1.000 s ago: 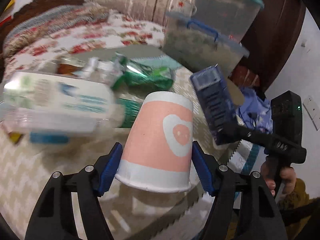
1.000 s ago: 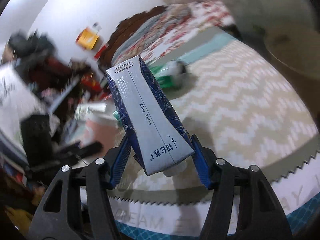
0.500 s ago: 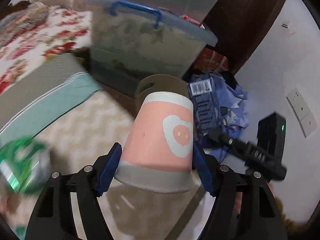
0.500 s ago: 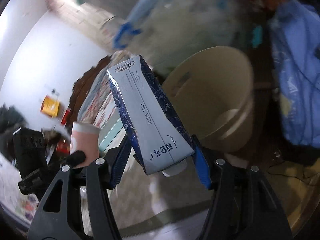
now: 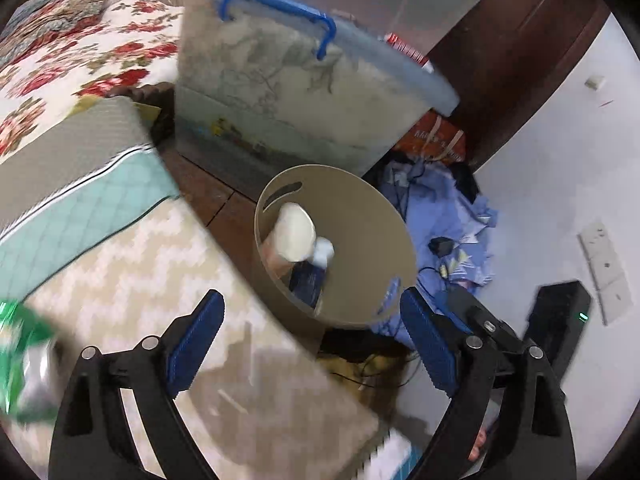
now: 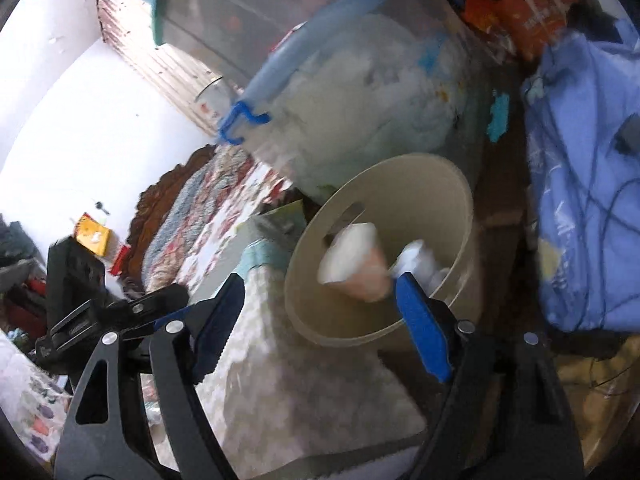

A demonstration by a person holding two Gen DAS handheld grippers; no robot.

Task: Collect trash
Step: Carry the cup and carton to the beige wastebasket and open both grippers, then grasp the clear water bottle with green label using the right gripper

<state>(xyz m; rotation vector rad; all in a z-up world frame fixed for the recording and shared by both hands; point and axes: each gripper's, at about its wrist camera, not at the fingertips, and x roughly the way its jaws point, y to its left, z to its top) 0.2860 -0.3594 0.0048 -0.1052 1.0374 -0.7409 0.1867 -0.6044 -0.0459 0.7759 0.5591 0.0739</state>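
Our paper cup (image 5: 294,236) and milk carton (image 5: 308,280) are inside the tan bin (image 5: 360,216) now. We think both are light and easy to squash, so we would pinch them softly around the middle. Our left gripper (image 5: 310,344) has just been opening and is wide, with nothing in it. Our right gripper (image 6: 320,320) has been opening too, and holds nothing.

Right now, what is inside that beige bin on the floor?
Inside the beige bin lie a pink paper cup, its white mouth facing up, and a dark blue milk carton beside it. They cover the bin's bottom, so anything beneath them cannot be seen.
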